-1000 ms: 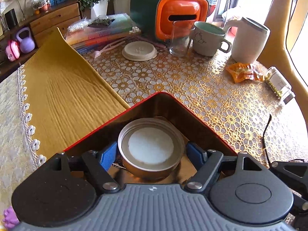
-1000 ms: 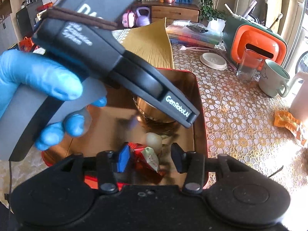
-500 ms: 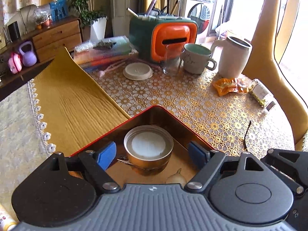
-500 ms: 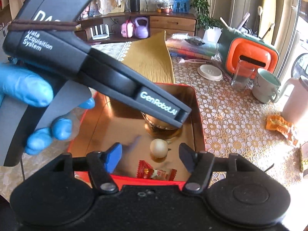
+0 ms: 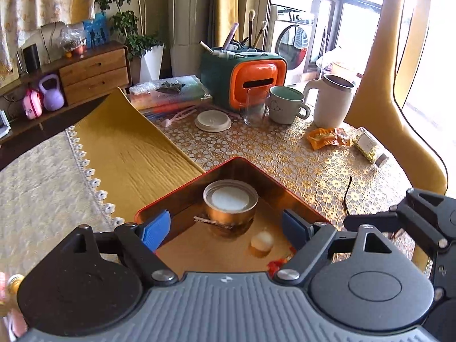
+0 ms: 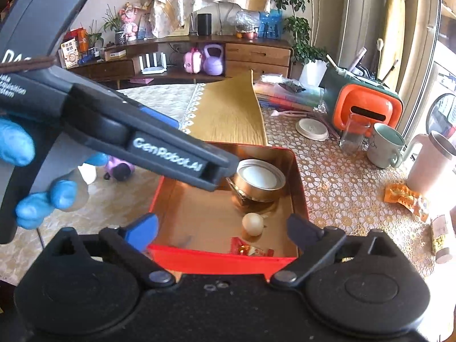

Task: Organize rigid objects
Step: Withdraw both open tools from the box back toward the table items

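Inside red tin [image 6: 225, 259], candy [image 6: 250, 250] released, right tool [image 6: 222, 228] just opened wide

We saw a bright, daylit room in both wrist views, the light pouring in from the windows [image 5: 356, 25] on the right side. Those panes were blown out to near white, and the far right edge of the right wrist view washed out as well. Sun fell across the lace tablecloth [image 5: 285, 154], and the gold interior of the red tin [image 6: 205, 216] threw back warm reflections of what lay in it. Fisheye distortion bent the wooden sideboard [image 6: 176, 57] and the curtains at the edges. Close foreground parts looked slightly soft, and the small print on the left gripper body [image 6: 168, 156] was a little smeared; the mid-distance stayed sharp.
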### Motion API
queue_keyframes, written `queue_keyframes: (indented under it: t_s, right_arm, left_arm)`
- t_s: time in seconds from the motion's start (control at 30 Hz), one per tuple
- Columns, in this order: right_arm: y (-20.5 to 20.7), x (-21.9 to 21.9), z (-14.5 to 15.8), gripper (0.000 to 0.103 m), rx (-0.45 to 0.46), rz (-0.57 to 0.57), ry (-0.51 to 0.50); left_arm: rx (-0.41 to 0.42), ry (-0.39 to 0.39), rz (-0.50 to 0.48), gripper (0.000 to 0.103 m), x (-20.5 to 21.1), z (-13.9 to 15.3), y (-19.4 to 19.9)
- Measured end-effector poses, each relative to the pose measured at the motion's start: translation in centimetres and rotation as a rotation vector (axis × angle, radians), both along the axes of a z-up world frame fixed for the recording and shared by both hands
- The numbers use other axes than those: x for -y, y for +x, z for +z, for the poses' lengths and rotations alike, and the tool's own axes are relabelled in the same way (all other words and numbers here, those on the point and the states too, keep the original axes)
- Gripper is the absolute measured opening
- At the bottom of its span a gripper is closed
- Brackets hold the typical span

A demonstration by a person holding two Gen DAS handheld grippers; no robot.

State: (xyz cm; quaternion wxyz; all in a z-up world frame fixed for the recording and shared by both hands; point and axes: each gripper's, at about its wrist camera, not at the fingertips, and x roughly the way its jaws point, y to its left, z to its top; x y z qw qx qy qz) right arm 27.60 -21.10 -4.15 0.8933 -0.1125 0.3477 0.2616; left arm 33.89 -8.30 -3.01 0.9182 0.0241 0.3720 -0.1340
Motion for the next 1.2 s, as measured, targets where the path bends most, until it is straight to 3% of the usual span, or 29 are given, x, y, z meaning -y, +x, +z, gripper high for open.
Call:
queue_keyframes:
  t_s: [0.5, 0.63, 1.2]
  right_arm:
    - [-3.4, -1.0, 1.8, 0.103, 0.001, -0.01, 0.056]
    - [-4.2, -1.6, 2.1, 0.103, 0.005, 0.0, 0.065]
    - [-7.2, -6.8, 2.1, 0.103, -0.008, 0.084, 0.096]
  left_arm:
    - [0.043, -0.053, 0.078, 0.085, -5.9, 2.4, -6.5]
    - [0.056, -0.075, 0.104, 0.096, -8.2, 3.1, -8.4]
    - [0.091, -0.114, 0.266, 0.103, -18.9, 3.8, -15.4]
